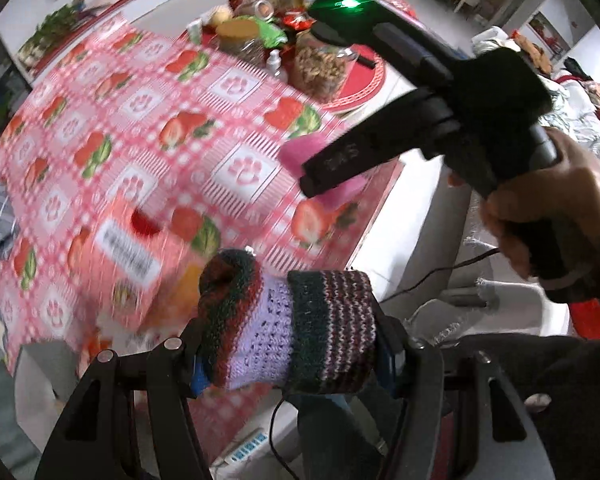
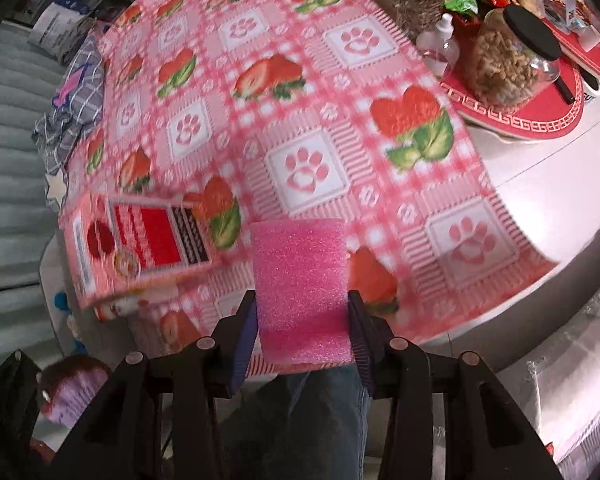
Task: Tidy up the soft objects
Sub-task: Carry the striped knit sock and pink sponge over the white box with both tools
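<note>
My left gripper [image 1: 288, 344] is shut on a rolled knitted piece [image 1: 288, 320] with purple, green and dark red stripes, held above the table's near edge. The knit also shows at the lower left of the right wrist view [image 2: 66, 392]. My right gripper [image 2: 302, 320] is shut on a pink foam sponge [image 2: 300, 284], held over the near edge of the pink strawberry tablecloth [image 2: 300, 120]. In the left wrist view the right gripper [image 1: 332, 176] is seen from the side with the sponge [image 1: 300, 154] showing behind its finger.
A pink cardboard box [image 2: 140, 244] lies on the cloth at the near left, also in the left wrist view [image 1: 132, 256]. Jars and snack packets [image 2: 500, 52] crowd a red mat [image 2: 540, 116] at the far right. Plaid cloth [image 2: 72, 100] hangs at the table's left edge.
</note>
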Demonstrator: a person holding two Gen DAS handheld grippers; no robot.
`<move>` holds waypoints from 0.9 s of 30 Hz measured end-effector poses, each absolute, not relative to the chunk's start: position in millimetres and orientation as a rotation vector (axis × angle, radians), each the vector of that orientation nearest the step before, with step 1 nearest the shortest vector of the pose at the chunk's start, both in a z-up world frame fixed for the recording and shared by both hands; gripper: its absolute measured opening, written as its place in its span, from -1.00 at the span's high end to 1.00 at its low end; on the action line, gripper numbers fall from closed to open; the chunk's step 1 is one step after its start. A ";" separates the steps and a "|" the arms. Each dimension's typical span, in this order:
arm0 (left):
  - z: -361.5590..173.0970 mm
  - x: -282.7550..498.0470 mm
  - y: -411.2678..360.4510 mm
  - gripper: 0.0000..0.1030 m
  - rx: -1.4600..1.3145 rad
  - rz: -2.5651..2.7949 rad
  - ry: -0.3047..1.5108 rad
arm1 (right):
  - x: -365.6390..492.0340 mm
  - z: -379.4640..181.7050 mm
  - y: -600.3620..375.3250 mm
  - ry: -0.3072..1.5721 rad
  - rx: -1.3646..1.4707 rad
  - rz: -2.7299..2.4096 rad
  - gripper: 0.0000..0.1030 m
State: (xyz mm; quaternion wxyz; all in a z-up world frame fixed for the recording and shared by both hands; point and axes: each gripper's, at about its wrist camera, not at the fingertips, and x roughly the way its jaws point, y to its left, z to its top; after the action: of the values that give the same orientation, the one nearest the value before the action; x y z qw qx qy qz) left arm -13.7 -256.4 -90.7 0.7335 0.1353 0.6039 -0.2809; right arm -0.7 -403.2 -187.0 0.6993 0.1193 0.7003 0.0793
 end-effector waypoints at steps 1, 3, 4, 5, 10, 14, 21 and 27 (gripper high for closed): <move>-93.0 -18.2 -248.8 -0.28 0.292 -0.600 1.337 | -4.4 -187.9 -399.2 1.565 0.260 0.182 0.13; -94.7 -23.5 -237.3 -0.28 0.275 -0.577 1.346 | -13.4 -190.1 -387.5 1.578 0.242 0.200 0.13; -94.8 -26.4 -231.6 -0.28 0.267 -0.565 1.347 | -16.5 -190.8 -382.5 1.583 0.233 0.210 0.13; -94.8 -30.1 -223.6 -0.28 0.256 -0.547 1.347 | -21.4 -191.7 -374.6 1.589 0.216 0.223 0.13; -93.8 -40.4 -192.3 -0.28 0.201 -0.470 1.344 | -38.0 -191.9 -338.0 1.599 0.135 0.288 0.13; -93.0 -45.9 -167.0 -0.28 0.148 -0.409 1.340 | -43.4 -185.4 -310.4 1.592 0.094 0.342 0.13; -88.7 -55.6 -134.8 -0.28 0.090 -0.338 1.314 | -45.4 -159.3 -260.3 1.548 0.014 0.451 0.13; -84.1 -60.6 -106.7 -0.28 0.026 -0.264 1.297 | -37.6 -135.1 -225.4 1.499 -0.044 0.522 0.13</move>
State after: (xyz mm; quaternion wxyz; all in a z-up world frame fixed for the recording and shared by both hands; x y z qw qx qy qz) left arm -60.6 -106.7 -84.1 0.7889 0.0122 0.6021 -0.1225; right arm -37.6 -225.4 -135.1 0.7012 -0.0196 0.6731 0.2344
